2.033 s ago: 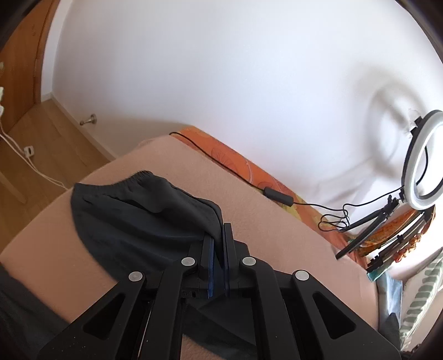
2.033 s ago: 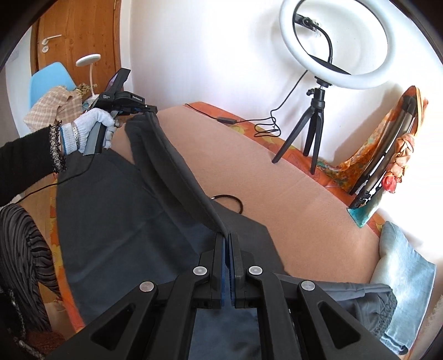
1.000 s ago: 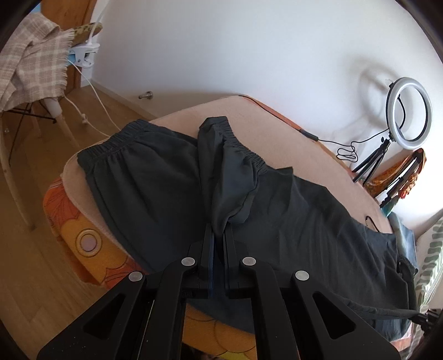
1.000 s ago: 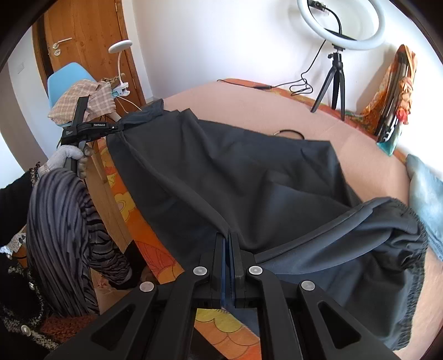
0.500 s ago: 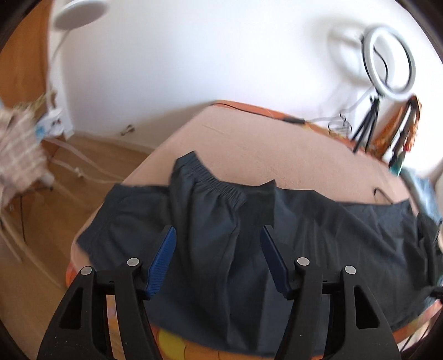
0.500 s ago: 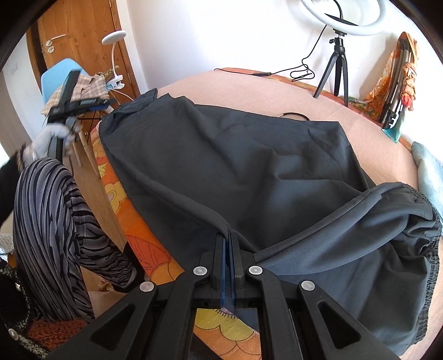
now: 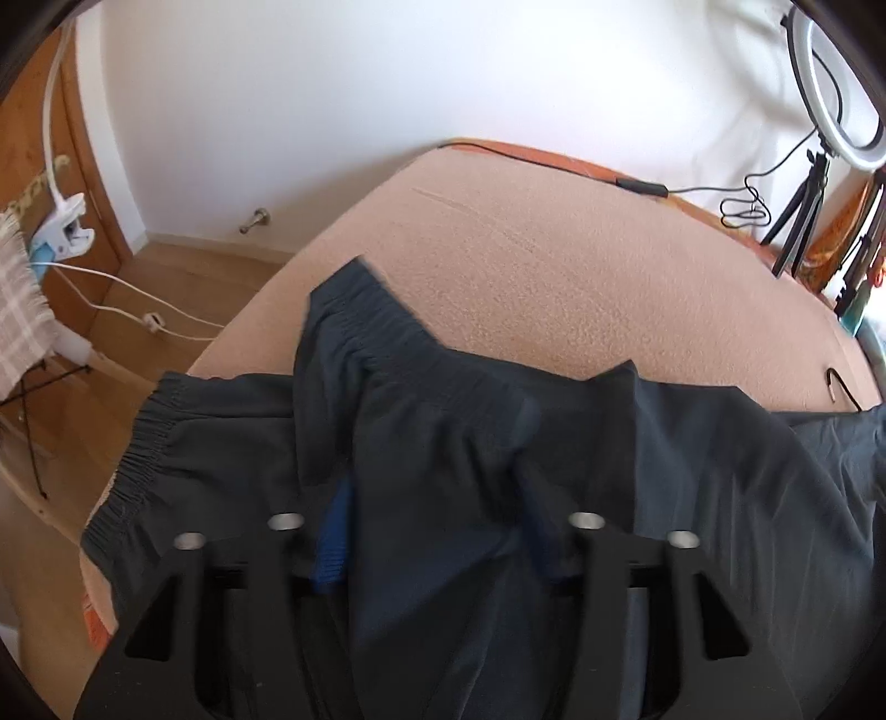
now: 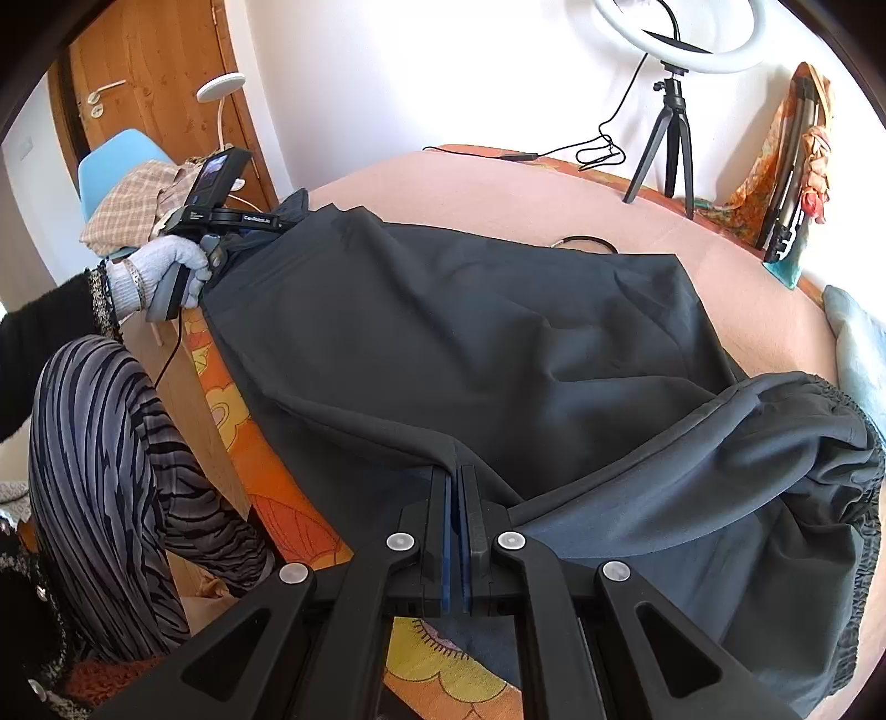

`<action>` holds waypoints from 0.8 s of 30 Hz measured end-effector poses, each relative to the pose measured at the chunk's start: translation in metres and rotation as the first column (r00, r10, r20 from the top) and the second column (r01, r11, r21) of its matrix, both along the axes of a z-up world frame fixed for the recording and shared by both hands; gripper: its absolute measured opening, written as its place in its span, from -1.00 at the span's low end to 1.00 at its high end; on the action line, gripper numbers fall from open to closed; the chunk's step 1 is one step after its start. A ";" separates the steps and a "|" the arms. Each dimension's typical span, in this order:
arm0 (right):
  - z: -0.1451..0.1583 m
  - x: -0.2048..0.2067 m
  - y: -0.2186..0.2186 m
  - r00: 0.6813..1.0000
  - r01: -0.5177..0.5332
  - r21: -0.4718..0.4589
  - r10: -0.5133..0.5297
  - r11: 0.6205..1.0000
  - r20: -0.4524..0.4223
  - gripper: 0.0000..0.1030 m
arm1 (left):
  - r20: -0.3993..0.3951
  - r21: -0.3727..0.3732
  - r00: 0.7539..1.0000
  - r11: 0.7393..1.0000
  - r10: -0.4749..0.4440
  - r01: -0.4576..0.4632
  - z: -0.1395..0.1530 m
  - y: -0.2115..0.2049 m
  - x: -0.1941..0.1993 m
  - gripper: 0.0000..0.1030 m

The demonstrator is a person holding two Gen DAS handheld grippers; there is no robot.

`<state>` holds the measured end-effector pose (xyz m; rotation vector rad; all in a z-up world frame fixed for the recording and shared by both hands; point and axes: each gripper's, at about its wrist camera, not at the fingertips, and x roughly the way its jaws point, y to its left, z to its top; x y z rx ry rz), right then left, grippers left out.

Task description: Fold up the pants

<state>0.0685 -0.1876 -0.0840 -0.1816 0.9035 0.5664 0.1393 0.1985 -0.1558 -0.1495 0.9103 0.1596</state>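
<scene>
The left wrist view sits just behind the left gripper [image 7: 437, 531] and looks steeply down along its fingers, close over the dark pants [image 7: 554, 454], toward the white wall and the ring light [image 7: 830, 83] at the far right edge. The right wrist view rides behind the right gripper [image 8: 457, 498], also tilted down, facing across the same bed [image 8: 470, 183] from the opposite end of the pants [image 8: 470, 343] — it takes in the left gripper [image 8: 266, 227] at far left. Both views share the pants, the bed and the ring light [image 8: 675, 39].
</scene>
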 end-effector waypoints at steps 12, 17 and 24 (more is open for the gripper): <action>-0.001 0.001 0.002 1.000 0.005 0.001 -0.005 1.000 0.004 -1.00 | 0.162 -0.536 0.914 0.811 0.373 -0.236 0.005 0.103 -0.097 -0.79; -0.002 0.004 0.004 1.000 0.008 -0.004 -0.008 1.000 0.002 -1.00 | 0.112 -0.634 0.888 0.720 0.445 -0.281 -0.008 0.126 -0.105 -0.31; -0.004 0.007 0.003 1.000 0.025 -0.021 -0.025 0.999 0.004 -1.00 | 0.102 -0.603 0.874 0.728 0.475 -0.326 0.000 0.123 -0.098 -0.30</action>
